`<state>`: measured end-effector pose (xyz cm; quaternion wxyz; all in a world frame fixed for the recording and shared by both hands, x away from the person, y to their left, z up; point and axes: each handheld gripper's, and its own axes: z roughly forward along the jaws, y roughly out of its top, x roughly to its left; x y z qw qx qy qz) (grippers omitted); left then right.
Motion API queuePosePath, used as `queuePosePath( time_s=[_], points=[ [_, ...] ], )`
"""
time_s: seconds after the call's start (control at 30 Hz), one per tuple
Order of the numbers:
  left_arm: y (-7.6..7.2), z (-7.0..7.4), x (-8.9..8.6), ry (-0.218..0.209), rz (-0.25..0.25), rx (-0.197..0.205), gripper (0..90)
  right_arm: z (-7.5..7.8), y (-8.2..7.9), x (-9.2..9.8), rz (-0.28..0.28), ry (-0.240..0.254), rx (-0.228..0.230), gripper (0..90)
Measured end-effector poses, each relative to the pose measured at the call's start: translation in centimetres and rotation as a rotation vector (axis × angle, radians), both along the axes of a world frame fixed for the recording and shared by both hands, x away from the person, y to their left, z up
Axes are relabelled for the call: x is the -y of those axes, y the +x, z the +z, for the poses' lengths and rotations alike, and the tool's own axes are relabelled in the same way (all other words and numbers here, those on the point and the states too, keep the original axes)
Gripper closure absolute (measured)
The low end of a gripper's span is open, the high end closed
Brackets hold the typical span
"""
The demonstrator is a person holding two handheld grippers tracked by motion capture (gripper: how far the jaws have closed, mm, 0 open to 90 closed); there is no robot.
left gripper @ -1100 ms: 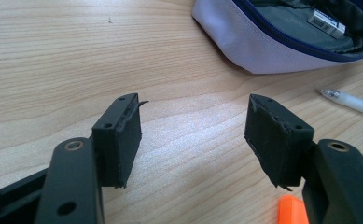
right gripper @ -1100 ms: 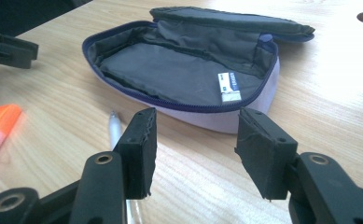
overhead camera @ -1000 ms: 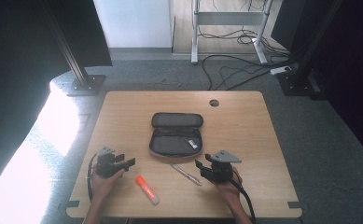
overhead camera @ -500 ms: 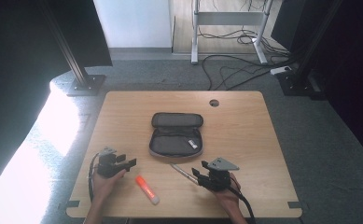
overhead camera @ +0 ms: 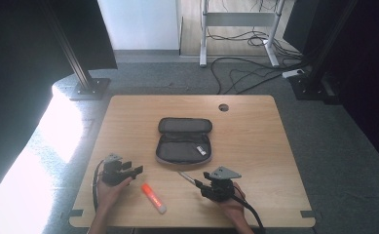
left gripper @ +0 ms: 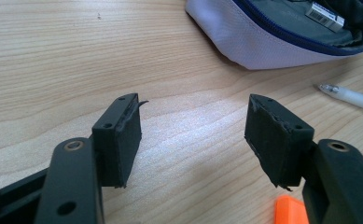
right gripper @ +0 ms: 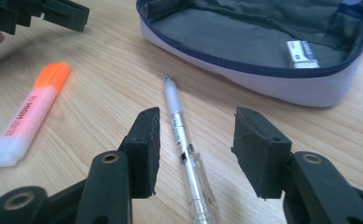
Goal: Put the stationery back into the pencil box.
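Note:
A clear pen lies on the wooden table, just in front of an open grey pencil case. My right gripper is low over the pen's rear half, open, one jaw on each side and the pads not touching it. In the high view the right gripper points left at the pen. My left gripper is open with only bare table between its jaws. It rests at the front left, beside an orange-capped highlighter.
The pencil case holds a small white item with a barcode. The highlighter lies left of the pen, with the left gripper beyond it. A cable hole sits near the table's far edge.
My right gripper has moved left and down, so its jaws now straddle the pen. The left gripper, highlighter and case have stayed put.

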<state>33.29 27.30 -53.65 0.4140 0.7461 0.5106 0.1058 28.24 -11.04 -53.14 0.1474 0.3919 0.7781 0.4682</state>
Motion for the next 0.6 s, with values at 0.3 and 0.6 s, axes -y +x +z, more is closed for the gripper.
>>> queuePosePath(
  time_s=[0.3,0.6],
  points=[
    [0.0,0.0,0.1,0.0,-0.002,0.002,36.4,-0.4,0.3,-0.6,0.016,-0.018,-0.007,54.6],
    [-0.1,0.1,0.1,-0.001,-0.001,0.004,36.4,-1.1,0.7,-1.6,0.037,-0.04,-0.017,57.3]
  ],
)
